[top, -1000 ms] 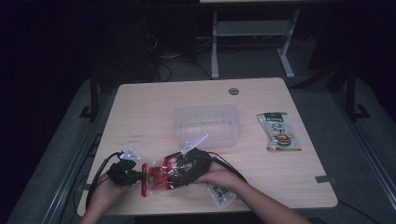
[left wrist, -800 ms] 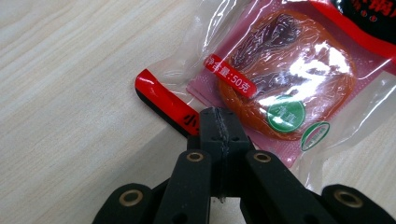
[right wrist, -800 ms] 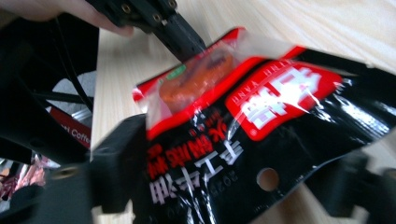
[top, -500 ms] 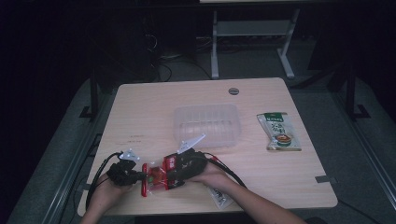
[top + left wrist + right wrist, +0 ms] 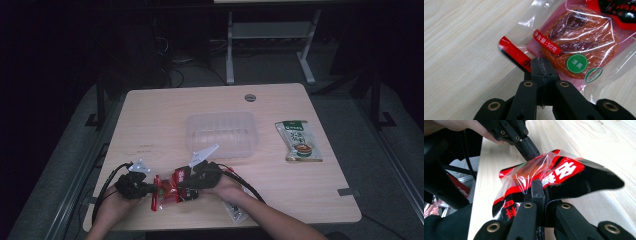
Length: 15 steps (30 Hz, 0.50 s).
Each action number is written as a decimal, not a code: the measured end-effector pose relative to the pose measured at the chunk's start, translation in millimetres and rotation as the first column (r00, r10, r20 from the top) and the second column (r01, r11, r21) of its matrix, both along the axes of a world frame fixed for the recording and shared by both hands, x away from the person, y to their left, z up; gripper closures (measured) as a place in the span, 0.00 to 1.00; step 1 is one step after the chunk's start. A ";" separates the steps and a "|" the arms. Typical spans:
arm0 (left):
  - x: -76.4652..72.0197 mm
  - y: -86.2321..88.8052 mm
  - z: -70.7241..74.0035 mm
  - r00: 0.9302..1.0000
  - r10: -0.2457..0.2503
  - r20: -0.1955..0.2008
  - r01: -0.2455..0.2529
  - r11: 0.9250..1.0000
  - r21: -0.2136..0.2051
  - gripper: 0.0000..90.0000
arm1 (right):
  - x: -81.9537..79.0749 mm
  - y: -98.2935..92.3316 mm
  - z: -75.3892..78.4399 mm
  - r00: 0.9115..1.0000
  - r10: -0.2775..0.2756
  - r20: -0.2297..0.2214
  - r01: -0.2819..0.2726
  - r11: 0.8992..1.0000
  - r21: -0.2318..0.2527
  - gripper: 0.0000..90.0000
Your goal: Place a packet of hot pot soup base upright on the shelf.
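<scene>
Two grippers, the left gripper (image 5: 541, 65) and the right gripper (image 5: 537, 188), have their fingers clamped on the red snack packet (image 5: 169, 187) between them just above the table (image 5: 165, 112), so pull apart slowly and evenly.

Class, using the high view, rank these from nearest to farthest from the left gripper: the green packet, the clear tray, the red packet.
1. Red packet: pinched by the left gripper, near the table's front edge.
2. Clear tray: mid-table, beyond and to the right.
3. Green packet: far right side of the table.
</scene>
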State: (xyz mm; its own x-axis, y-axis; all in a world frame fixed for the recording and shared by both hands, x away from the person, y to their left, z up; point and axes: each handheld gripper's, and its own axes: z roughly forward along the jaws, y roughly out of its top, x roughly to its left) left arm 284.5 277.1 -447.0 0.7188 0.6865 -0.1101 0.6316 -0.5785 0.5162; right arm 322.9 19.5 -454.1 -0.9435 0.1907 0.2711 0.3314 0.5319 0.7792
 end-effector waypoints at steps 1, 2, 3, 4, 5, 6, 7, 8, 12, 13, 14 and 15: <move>0.0 0.0 0.0 1.000 0.000 0.000 0.000 1.000 0.000 1.00 | 0.0 0.0 0.0 1.000 0.000 0.000 0.000 1.000 0.000 0.99; 0.9 -0.7 -0.2 1.000 -0.006 -0.006 0.006 1.000 -0.009 1.00 | 0.0 -2.2 1.8 1.000 0.008 0.000 -0.008 1.000 0.014 0.99; 1.6 -1.0 -0.2 1.000 -0.012 -0.007 0.012 1.000 -0.014 1.00 | -0.4 -3.3 2.5 1.000 0.014 -0.011 -0.014 0.999 0.029 0.99; 2.2 -1.3 0.2 1.000 -0.017 -0.010 0.017 1.000 -0.021 1.00 | -0.7 -4.8 3.9 1.000 0.017 -0.016 -0.017 0.999 0.030 1.00; 2.5 -1.4 0.8 1.000 -0.017 -0.010 0.017 0.999 -0.031 1.00 | -1.6 -5.8 5.5 1.000 0.021 -0.023 -0.020 0.999 0.038 1.00; 2.6 -1.4 1.7 1.000 -0.013 -0.011 0.012 0.999 -0.045 1.00 | -1.3 -7.5 6.7 1.000 0.027 -0.011 -0.027 0.999 0.037 1.00; 2.6 -1.4 1.7 1.000 -0.013 -0.011 0.012 0.999 -0.045 1.00 | -1.3 -7.5 6.7 1.000 0.027 -0.011 -0.027 0.999 0.037 1.00; 2.6 -1.2 2.4 1.000 -0.006 -0.006 0.006 0.998 -0.060 1.00 | -1.8 -9.0 7.9 0.999 0.028 -0.015 -0.027 0.999 0.047 1.00; 2.5 0.3 6.6 1.000 -0.011 0.010 0.012 0.995 -0.103 1.00 | -1.7 -15.3 13.9 0.998 0.053 -0.019 -0.051 0.994 0.093 1.00; 2.5 0.3 6.6 1.000 -0.011 0.010 0.012 0.995 -0.103 1.00 | -1.7 -15.3 13.9 0.998 0.053 -0.019 -0.051 0.994 0.093 1.00; 2.7 -0.8 7.1 1.000 -0.010 0.017 0.012 0.994 -0.111 1.00 | -3.3 -16.9 17.3 0.998 0.063 -0.019 -0.060 0.992 0.110 1.00; 3.3 -3.1 8.2 0.999 -0.019 0.027 0.022 0.992 -0.122 1.00 | -3.8 -17.8 18.9 0.997 0.073 -0.017 -0.071 0.990 0.118 1.00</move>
State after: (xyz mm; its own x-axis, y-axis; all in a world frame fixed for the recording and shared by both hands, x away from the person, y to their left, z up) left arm 287.7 274.0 -438.8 0.7361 0.6542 -0.1738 0.6061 -0.5228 0.5994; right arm 319.1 1.7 -435.2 -0.9474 0.0881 0.3077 0.3127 0.4600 0.8311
